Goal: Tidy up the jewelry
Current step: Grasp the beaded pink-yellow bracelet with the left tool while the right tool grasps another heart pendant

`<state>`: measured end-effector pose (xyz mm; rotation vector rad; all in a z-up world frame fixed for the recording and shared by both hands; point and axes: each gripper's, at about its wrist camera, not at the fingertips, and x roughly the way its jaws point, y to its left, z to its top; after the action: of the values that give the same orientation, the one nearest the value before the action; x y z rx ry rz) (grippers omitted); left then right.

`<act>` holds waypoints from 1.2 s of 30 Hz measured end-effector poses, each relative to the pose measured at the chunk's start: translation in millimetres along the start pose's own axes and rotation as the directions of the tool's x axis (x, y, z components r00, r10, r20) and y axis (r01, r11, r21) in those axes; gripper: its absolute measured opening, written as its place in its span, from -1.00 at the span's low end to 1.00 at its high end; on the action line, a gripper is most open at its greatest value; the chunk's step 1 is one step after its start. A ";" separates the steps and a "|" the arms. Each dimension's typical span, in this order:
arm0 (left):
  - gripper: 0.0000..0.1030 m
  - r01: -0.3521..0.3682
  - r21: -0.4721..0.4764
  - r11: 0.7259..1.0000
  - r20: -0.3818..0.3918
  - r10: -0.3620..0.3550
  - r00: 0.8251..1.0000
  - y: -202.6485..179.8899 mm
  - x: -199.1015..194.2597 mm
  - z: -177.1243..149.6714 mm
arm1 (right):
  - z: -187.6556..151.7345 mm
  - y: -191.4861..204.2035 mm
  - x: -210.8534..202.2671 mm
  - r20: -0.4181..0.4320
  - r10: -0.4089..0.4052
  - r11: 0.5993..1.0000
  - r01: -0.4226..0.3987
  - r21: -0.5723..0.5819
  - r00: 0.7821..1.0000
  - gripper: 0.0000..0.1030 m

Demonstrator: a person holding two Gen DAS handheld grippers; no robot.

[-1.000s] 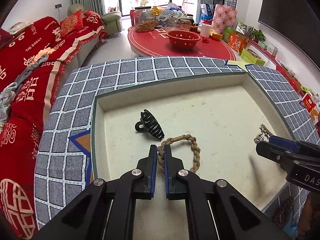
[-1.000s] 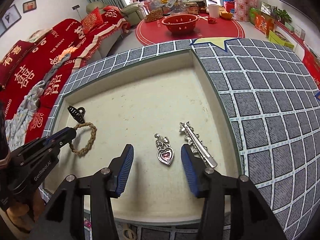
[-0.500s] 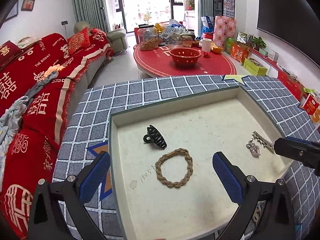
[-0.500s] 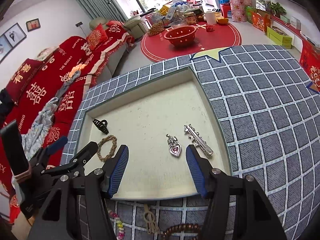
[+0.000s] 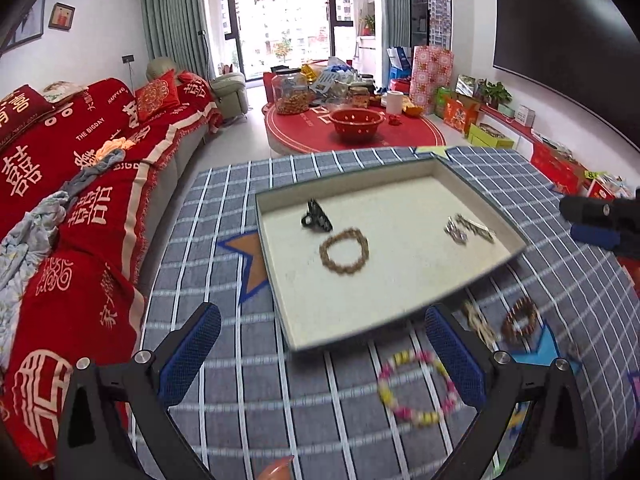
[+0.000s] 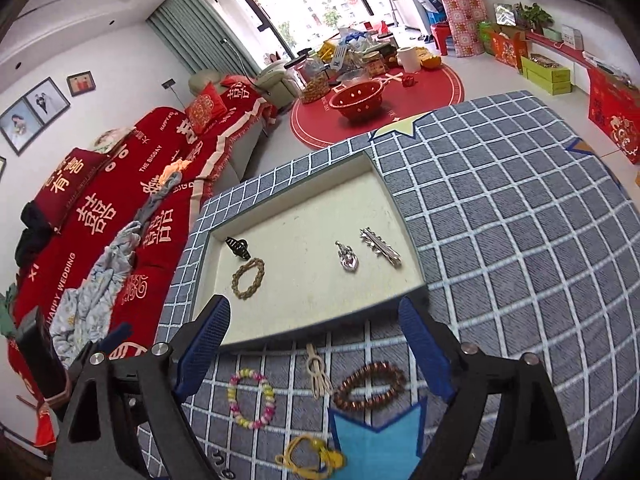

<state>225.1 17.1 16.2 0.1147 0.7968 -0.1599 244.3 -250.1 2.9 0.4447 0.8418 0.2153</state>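
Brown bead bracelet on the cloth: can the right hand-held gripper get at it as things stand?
Probably yes. The right hand-held gripper is open and empty, the bracelet lies just ahead between its fingers, with only a beige knotted piece beside it.

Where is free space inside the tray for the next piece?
In the tray, bare floor lies along the far wall, and between the braided bracelet and the heart pendant. It is crowded by the black claw clip and by the silver hair clip.

In the cream-lined tray (image 6: 402,216) lie a black claw clip (image 6: 237,247), a braided tan bracelet (image 6: 248,279), a silver heart pendant (image 6: 347,257) and a silver hair clip (image 6: 380,247); pastel bead bracelet (image 6: 251,398) and brown bead bracelet (image 6: 370,386) lie outside.
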 end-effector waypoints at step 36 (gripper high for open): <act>1.00 -0.010 -0.186 0.983 -0.190 -0.026 0.981 -26.9 23.9 -70.0 | -120.2 -65.3 -29.9 -0.159 -0.294 0.956 0.286 -0.071 0.943 0.72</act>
<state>187.4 -0.2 -50.7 -0.0512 1.0005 -0.0818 134.3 -283.3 -77.1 0.2552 1.0542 -0.0014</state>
